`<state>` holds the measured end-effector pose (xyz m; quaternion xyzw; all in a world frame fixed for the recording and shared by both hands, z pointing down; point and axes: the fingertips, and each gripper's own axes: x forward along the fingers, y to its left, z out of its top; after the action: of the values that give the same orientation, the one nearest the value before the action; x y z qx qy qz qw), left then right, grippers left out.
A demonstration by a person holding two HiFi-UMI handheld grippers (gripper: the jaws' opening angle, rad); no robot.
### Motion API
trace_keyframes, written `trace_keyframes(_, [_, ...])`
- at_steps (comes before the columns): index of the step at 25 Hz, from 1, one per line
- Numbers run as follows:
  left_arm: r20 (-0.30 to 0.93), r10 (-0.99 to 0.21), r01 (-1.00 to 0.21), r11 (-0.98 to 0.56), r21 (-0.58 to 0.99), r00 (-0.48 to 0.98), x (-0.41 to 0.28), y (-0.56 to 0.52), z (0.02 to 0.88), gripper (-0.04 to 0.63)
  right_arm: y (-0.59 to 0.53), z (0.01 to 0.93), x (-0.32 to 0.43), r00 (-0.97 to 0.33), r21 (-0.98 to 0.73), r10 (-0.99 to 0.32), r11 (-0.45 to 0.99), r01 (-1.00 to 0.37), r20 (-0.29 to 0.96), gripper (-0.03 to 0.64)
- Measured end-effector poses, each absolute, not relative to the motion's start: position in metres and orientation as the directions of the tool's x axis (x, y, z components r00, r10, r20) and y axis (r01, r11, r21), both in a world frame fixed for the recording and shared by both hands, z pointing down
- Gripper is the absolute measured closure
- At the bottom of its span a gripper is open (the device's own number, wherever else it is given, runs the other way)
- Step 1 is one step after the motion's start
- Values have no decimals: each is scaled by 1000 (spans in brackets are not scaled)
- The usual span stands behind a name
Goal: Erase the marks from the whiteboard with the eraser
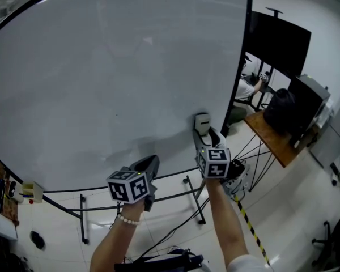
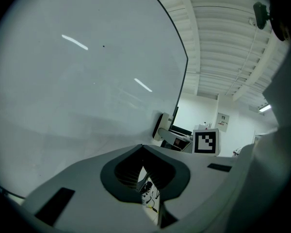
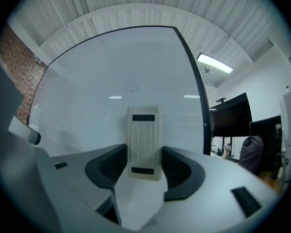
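The big whiteboard [image 1: 113, 84] fills the head view and looks almost blank; one tiny dark speck [image 1: 117, 116] shows on it. A cream eraser [image 1: 202, 123] with ribbed back stands upright near the board's lower right edge, flat against the surface. My right gripper [image 1: 207, 137] is shut on the eraser [image 3: 144, 142], which rises between its dark pads [image 3: 106, 166]. My left gripper [image 1: 150, 163] hovers near the board's bottom edge, shut and holding nothing. In the left gripper view the pads [image 2: 121, 171] meet, and the eraser [image 2: 161, 126] shows off to the right.
The board stands on a black frame with legs [image 1: 192, 194] and cables on the floor. Right of it are a black screen [image 1: 277, 41], a wooden desk [image 1: 272, 137] with a dark bag [image 1: 280, 109], and a seated person [image 1: 246, 86]. Yellow-black tape [image 1: 246, 222] crosses the floor.
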<state>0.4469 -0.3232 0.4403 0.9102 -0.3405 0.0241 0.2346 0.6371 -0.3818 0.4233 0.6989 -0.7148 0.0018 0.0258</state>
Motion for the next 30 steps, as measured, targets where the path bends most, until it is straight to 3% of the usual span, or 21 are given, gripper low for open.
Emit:
trace_keyframes(19, [233,-568,-608,-674,418,790,474,-336,460,607,-381,442,727,29,37,-998,-27,-999,53,360])
trace_keyframes(30, [264,-569,-623,-653,430,779,462,-336,479,607,-381,524,742,15,-43,-994,-20,-999,111,360])
